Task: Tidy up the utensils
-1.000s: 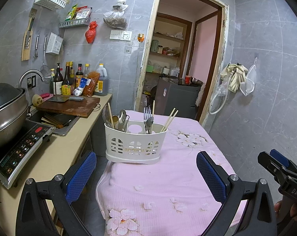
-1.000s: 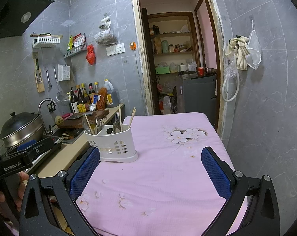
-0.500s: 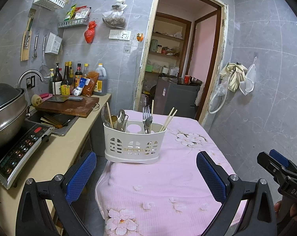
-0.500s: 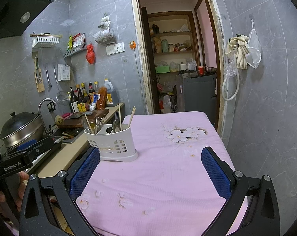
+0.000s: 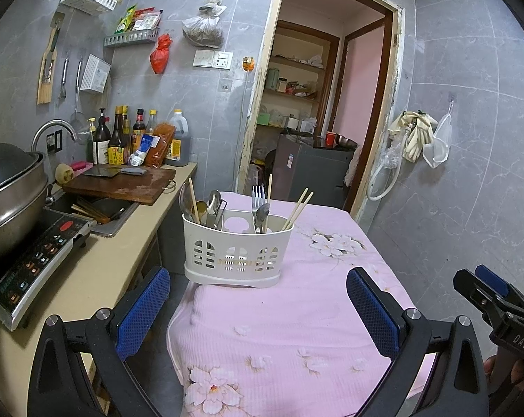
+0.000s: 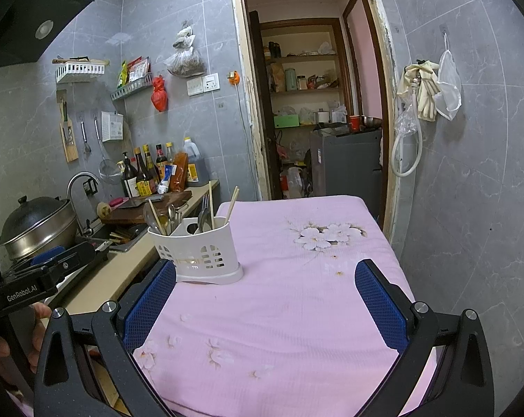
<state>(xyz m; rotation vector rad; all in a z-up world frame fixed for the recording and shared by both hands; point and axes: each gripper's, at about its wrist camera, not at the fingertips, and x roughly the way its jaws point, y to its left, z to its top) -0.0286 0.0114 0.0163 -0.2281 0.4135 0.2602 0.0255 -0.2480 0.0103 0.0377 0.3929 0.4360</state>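
On the left, the counter (image 5: 98, 278) carries an induction cooker (image 5: 32, 264) and a sink (image 5: 98, 210). The left gripper (image 5: 258, 309) is spread wide and holds nothing. Ahead of it, the white utensil caddy (image 5: 237, 246) stands upright near the left edge of the pink tablecloth (image 5: 296, 312). The caddy's left compartment holds spoons (image 5: 213, 205) and one chopstick (image 5: 193, 199). The middle compartment holds a fork (image 5: 258, 196) and a spoon. The right compartment holds chopsticks (image 5: 298, 208). The right gripper (image 6: 265, 299) is also spread and empty, over bare cloth.

Recommended procedure: select one misplaced item, likely the lone chopstick. Approach from above, pinch the shaft well clear of neighbouring handles, and lift vertically. Steady the light caddy to prevent tipping off the table edge.
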